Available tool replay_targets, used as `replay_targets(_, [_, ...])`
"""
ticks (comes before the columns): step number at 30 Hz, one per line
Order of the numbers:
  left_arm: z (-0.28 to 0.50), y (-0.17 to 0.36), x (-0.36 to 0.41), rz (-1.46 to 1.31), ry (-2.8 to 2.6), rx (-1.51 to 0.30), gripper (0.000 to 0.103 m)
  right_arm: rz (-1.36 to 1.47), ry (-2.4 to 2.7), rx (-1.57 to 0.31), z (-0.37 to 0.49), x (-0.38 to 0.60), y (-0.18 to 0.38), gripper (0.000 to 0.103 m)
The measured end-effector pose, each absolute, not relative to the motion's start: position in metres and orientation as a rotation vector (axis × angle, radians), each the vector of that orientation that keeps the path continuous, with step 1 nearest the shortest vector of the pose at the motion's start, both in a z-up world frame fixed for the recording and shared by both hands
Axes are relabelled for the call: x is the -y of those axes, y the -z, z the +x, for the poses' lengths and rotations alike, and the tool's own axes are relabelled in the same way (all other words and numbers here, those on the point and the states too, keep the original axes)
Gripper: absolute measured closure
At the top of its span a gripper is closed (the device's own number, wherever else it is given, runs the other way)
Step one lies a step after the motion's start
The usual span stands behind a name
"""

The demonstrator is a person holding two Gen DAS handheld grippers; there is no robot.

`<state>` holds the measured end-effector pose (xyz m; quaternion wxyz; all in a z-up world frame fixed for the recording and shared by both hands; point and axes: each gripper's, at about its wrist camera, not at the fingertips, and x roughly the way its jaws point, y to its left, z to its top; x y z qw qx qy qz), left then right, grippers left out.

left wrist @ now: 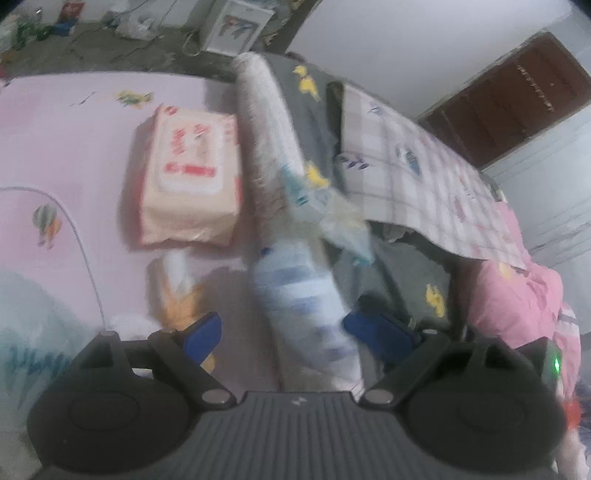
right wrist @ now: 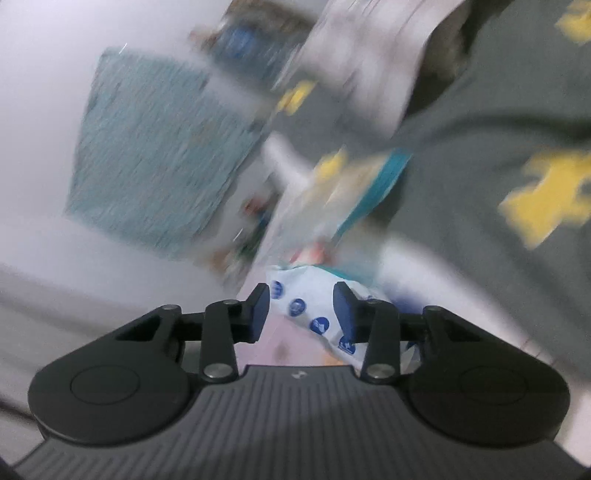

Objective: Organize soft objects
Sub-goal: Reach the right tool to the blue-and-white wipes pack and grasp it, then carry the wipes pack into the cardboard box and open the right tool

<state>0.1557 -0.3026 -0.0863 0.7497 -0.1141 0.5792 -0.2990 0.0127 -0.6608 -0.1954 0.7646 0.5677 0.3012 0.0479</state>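
Observation:
My left gripper (left wrist: 284,321) stands open over a pink bed sheet (left wrist: 74,147). A white pack with blue stripes (left wrist: 303,295) lies between its blue fingers, and the left pad stands apart from it. Beyond it lie a peach tissue pack (left wrist: 188,173), a long pale roll (left wrist: 266,122) and a crumpled clear bag (left wrist: 343,221). In the blurred right wrist view, my right gripper (right wrist: 301,295) is shut on a white pack with blue round marks (right wrist: 306,291), both pads against its sides. A clear bag with a teal band (right wrist: 369,184) lies just past it.
A grey quilt with yellow figures (left wrist: 417,273) (right wrist: 480,166) lies to the right, under a checked cloth (left wrist: 424,166) and beside pink bedding (left wrist: 517,302). A white cable (left wrist: 85,251) crosses the sheet. A teal cloth (right wrist: 147,147) shows blurred at left. Boxes stand on the floor (left wrist: 236,26).

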Motion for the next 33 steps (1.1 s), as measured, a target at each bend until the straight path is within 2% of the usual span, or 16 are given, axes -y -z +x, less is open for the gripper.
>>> replay_targets(5, [0.144, 0.100, 0.277, -0.216, 0.573, -1.315, 0.012, 1.183, -0.252, -0.825, 0.016, 0.616, 0.208, 0.063])
replay_targets(13, [0.137, 0.132, 0.286, -0.110, 0.582, -1.349, 0.018, 1.077, -0.145, -0.841, 0.033, 0.636, 0.215, 0.040])
replay_targets(15, [0.135, 0.137, 0.294, -0.065, 0.603, -1.334, 0.024, 1.008, -0.172, -0.871, 0.049, 0.634, 0.211, 0.039])
replay_targets(17, [0.135, 0.143, 0.306, 0.000, 0.616, -1.327, 0.036, 0.947, -0.197, -0.909, 0.070, 0.627, 0.210, 0.037])
replay_targets(20, [0.135, 0.151, 0.320, 0.070, 0.627, -1.314, 0.039, 0.882, -0.202, -0.976, 0.095, 0.615, 0.211, 0.037])
replay_targets(27, [0.138, 0.163, 0.341, 0.139, 0.613, -1.329, 0.054, 0.963, -0.156, -0.954, 0.089, 0.622, 0.211, 0.037])
replay_targets(31, [0.139, 0.163, 0.341, 0.110, 0.592, -1.317, 0.076, 0.989, -0.127, -0.961, 0.070, 0.629, 0.214, 0.037])
replay_targets(33, [0.140, 0.160, 0.337, 0.079, 0.589, -1.304, 0.081, 0.995, -0.117, -0.963, 0.064, 0.630, 0.218, 0.037])
